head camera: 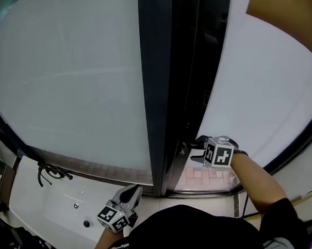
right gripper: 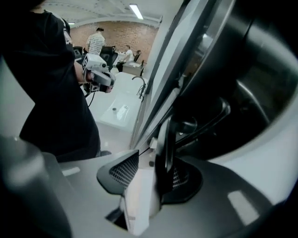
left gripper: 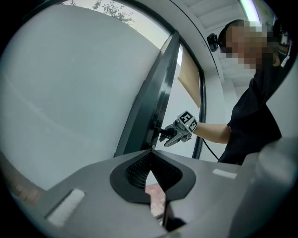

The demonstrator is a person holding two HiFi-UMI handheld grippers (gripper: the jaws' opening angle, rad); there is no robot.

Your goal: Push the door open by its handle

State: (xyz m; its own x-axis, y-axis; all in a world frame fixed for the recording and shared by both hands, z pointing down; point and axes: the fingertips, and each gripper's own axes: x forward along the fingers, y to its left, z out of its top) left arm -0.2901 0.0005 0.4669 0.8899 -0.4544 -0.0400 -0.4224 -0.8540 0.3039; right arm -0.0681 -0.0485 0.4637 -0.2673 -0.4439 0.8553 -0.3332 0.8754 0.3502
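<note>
The door's dark frame (head camera: pixel 157 95) stands upright between frosted glass panels (head camera: pixel 66 73). My right gripper (head camera: pixel 190 148) reaches in from the right to the frame's edge and is shut on the dark door handle (right gripper: pixel 167 153), whose lever (right gripper: pixel 205 122) runs off to the upper right. In the left gripper view the right gripper (left gripper: pixel 166 135) clasps the handle stub (left gripper: pixel 157 130). My left gripper (head camera: pixel 134 190) hangs low in front of the person, away from the door. Its jaws are shut with nothing in them, and its tips (left gripper: pixel 150 155) point toward the door frame.
A white counter (head camera: pixel 61 203) with a sink and a black tap (head camera: pixel 49 172) lies at the lower left. A strip of pink tiled floor (head camera: pixel 205 178) shows below the door. A black cable (head camera: pixel 245 205) hangs by the right arm. People stand far off (right gripper: pixel 98 39).
</note>
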